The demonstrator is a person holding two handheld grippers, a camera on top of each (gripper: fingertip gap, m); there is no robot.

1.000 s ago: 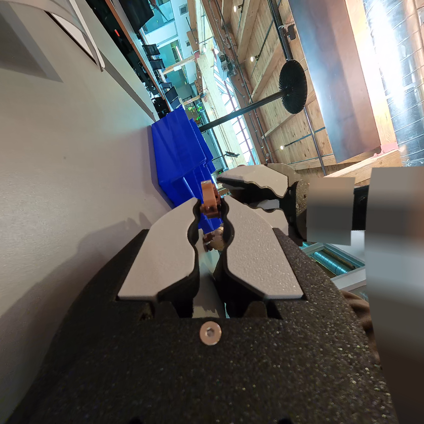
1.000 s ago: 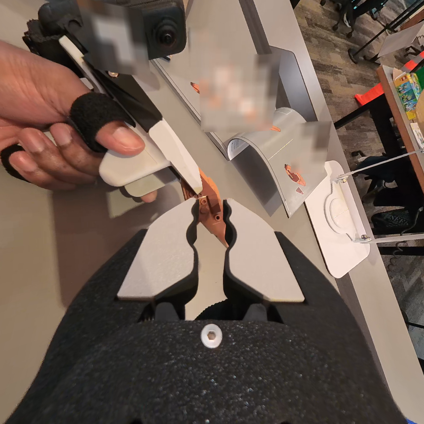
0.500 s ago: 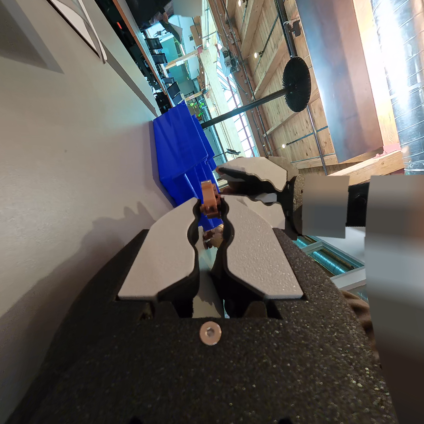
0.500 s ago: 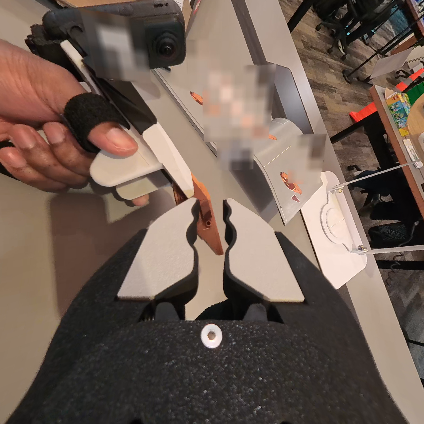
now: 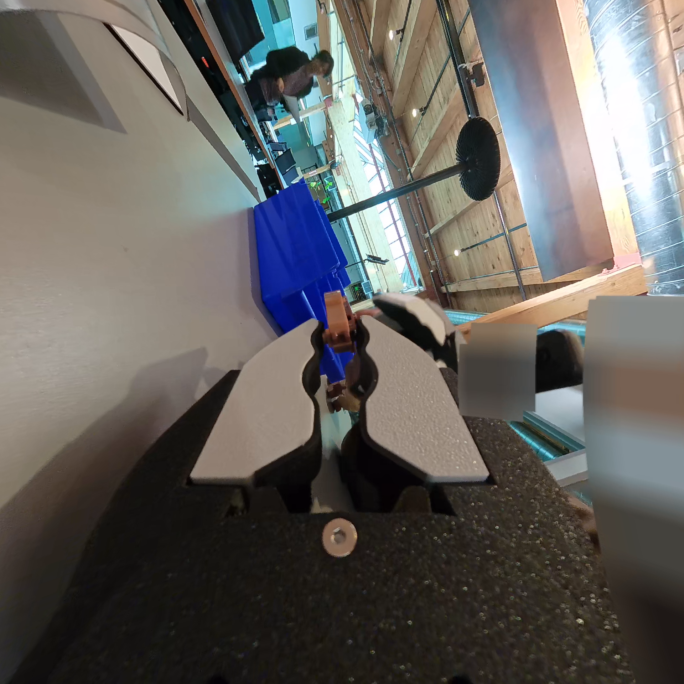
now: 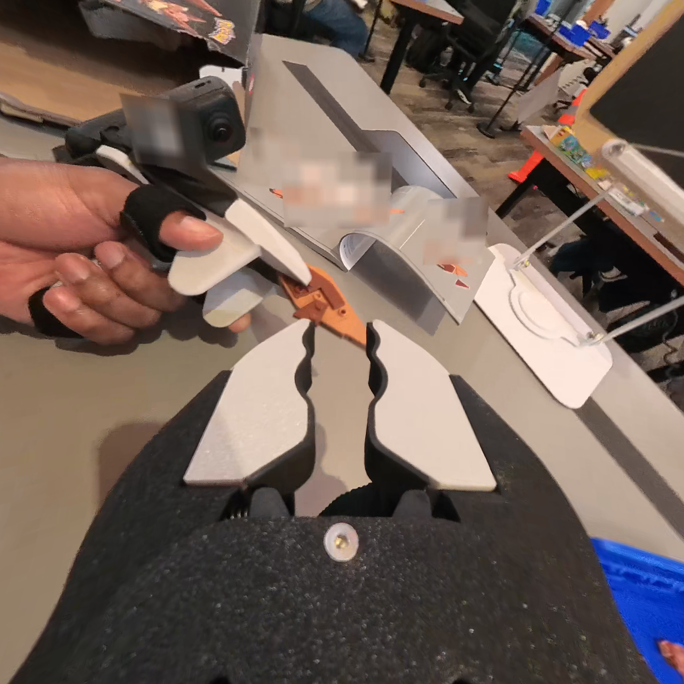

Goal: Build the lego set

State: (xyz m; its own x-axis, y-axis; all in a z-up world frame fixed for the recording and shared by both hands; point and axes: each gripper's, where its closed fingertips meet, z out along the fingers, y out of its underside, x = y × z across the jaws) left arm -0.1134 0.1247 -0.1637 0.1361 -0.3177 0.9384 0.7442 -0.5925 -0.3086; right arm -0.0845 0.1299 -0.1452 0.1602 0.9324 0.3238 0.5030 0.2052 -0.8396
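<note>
- Left gripper (image 5: 339, 325) pinches a small brown lego assembly (image 5: 338, 325) at its tips, held off the counter (image 5: 111, 296) so the free end sticks out where another piece can reach it
- From the right wrist view the same left gripper (image 6: 292, 281) comes in from the left in a person's hand (image 6: 85, 248), with the orange-brown assembly (image 6: 325, 299) jutting from its tips, studs turned up toward the camera and a pointed wedge end aimed down at the right gripper
- Right gripper (image 6: 339, 325) is spread and carries nothing; its tips sit just under the wedge point, which dips into the gap without clearly touching either finger
- That layout reads as one tool steadying the build while the other is free to fetch or press on a part; I judge the step in hand to be a join or a regrasp, and I cannot tell which
- An open booklet (image 6: 388, 237) lies on the counter just behind the assembly, one page curled up, placed where the builder can check the steps while working
- A white stand (image 6: 544, 333) with metal rods sits to the right of the booklet, at the counter's edge
- A blue bin (image 5: 296, 259) rests on the counter beyond the left gripper, and a blue tray corner (image 6: 651, 607) with a reddish piece in it shows at the lower right of the right wrist view, likely the parts supply kept within reach
- Risk: the pinch is on a narrow part, so a push on the wedge could twist the build out of the tips
</note>
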